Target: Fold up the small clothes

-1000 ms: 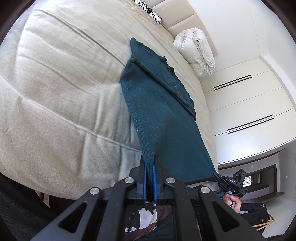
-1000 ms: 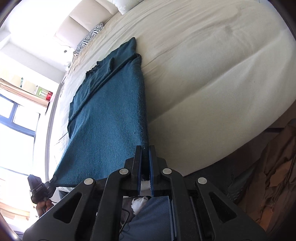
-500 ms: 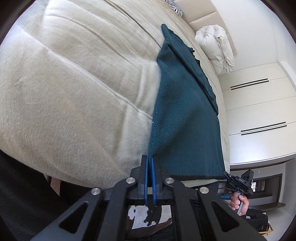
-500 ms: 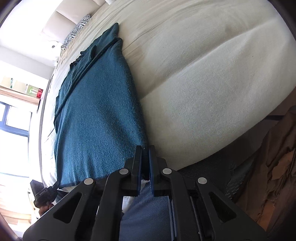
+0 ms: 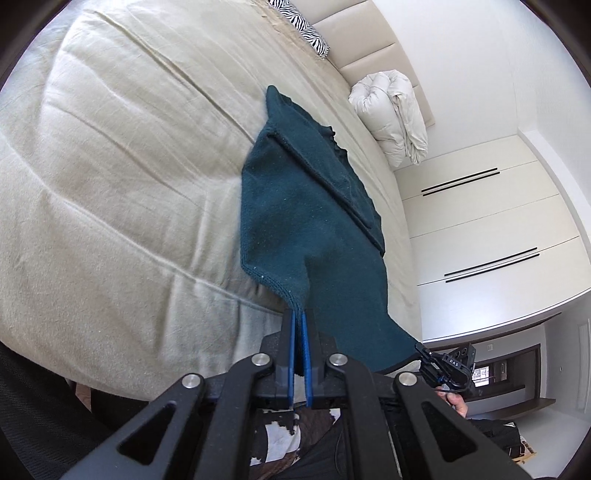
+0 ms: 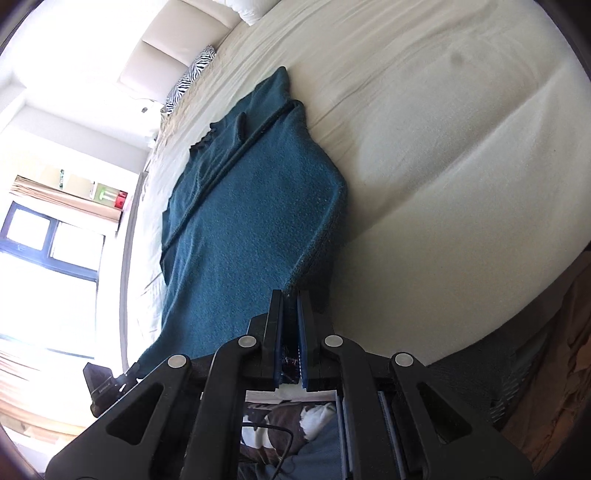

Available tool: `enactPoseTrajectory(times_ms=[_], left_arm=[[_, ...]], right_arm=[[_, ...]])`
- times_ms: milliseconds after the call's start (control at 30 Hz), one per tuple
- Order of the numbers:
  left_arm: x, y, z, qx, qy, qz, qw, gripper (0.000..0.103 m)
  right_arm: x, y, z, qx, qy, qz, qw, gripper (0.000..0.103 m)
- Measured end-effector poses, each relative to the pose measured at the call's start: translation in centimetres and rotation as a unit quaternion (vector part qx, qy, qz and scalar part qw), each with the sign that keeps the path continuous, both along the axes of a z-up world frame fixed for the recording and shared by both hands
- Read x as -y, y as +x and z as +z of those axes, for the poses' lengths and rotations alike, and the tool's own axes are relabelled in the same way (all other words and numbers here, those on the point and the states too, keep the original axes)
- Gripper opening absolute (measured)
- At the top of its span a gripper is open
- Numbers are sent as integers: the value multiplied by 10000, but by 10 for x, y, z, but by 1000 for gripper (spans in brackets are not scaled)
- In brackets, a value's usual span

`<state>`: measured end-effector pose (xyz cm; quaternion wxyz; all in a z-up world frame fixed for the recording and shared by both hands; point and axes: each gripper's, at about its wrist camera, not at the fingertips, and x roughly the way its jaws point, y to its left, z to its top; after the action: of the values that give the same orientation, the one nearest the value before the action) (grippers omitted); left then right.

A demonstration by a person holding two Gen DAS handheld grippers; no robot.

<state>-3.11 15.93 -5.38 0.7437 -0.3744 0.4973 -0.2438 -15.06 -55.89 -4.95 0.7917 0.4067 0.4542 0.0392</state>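
A dark teal knit sweater [image 5: 314, 221] lies lengthwise on a beige bed [image 5: 110, 166], its sleeves folded in over the body. My left gripper [image 5: 299, 312] is shut on one bottom hem corner at the bed's near edge. My right gripper [image 6: 291, 293] is shut on the other hem corner of the sweater [image 6: 251, 221]. Both corners are lifted off the bed, so the lower part of the sweater slopes up and bulges. Each gripper shows in the other's view: the right one [image 5: 448, 365] and the left one [image 6: 107, 384].
A rolled white duvet [image 5: 391, 114] and a zebra-print pillow [image 5: 303, 26] lie by the headboard. White wardrobe doors [image 5: 480, 221] stand beyond the bed. A bright window [image 6: 48, 258] is on the other side. The bed's near edge [image 6: 480, 325] drops off below the grippers.
Both grippers have lifted the hem corners and moved them forward over the bed. The sweater's lower part now bows up instead of lying stretched flat.
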Motion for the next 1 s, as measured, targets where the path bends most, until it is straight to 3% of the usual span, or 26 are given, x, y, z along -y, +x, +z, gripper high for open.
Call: enactPoseTrajectory(times_ms=[233,500,700,1000], left_arm=[[5,43,23,255,-530,221,9980,5],[24,116,46,616,-440,277,9967,5],[28,178,39,477,-544,466,9963,5],[30,268,34,498,-360,700,9956,5]], right_arm=[[12,39,24,437,251,-247,9984,6],[31,120,41,671,385,-415,9961,6],[40,190,42,667,421,-540,9954,6],[58,298,22,501,369,-731,9954,6]])
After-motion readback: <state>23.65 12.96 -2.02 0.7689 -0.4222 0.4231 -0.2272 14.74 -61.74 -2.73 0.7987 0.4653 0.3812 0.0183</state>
